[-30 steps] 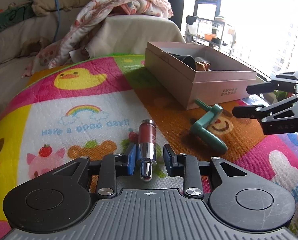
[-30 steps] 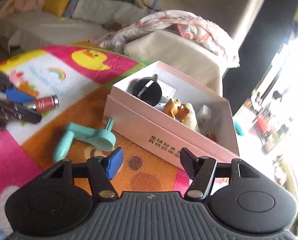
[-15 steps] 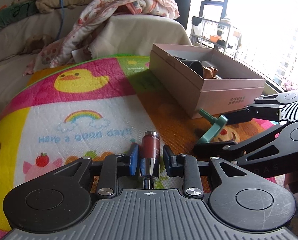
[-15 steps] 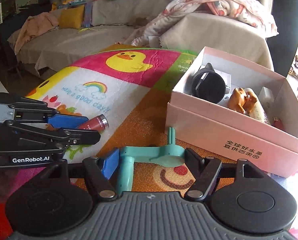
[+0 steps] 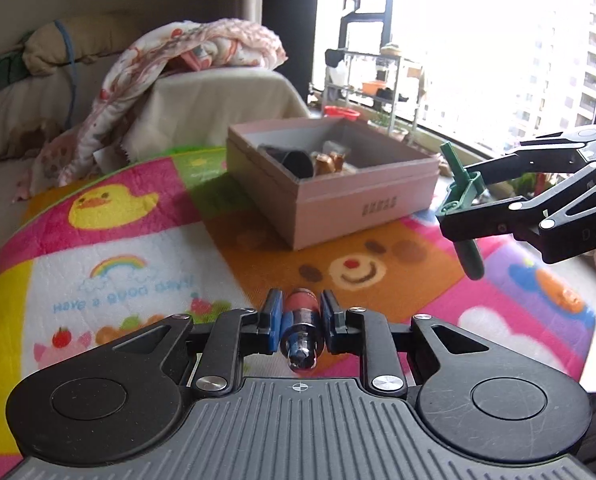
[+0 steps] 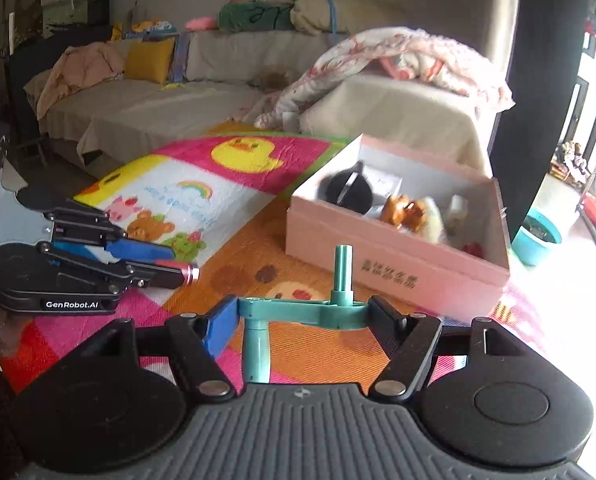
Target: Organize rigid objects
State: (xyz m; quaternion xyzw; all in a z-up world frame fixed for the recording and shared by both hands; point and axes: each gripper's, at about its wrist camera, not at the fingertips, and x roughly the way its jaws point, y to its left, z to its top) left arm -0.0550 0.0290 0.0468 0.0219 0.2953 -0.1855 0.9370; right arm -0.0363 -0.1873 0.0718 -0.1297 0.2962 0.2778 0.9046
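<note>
Both items have left the mat since the earlier frames: the red tube [image 5: 300, 322], half a second ago lying on the play mat [image 5: 138, 240] between the left fingers, is now lifted clear, and the green crank handle [image 6: 304, 312], then resting on the orange bear panel, is likewise raised.

Left gripper [image 5: 300, 320]: pressed together on the red tube, pinching it across its body at lower centre of the left wrist view. The tube's chrome end points toward the camera; its red end points away toward the pink box [image 5: 362, 204]. In the right wrist view the same tube shows at middle left, its pink-red tip protruding from the left gripper's fingers.

Right gripper [image 6: 302, 314]: closed on the green crank handle, holding the flat arm by its two ends at lower centre of the right wrist view. One peg stands up from the arm near the black finger; the thicker grip hangs down near the blue pad. In the left wrist view the handle appears at middle right, tilted, above the mat and just right of the box.

The pink box sits open on the mat at centre of both views, holding a black cup [image 6: 348, 192] and a brown figurine [image 6: 402, 208], among other small items too blurred to identify.
</note>
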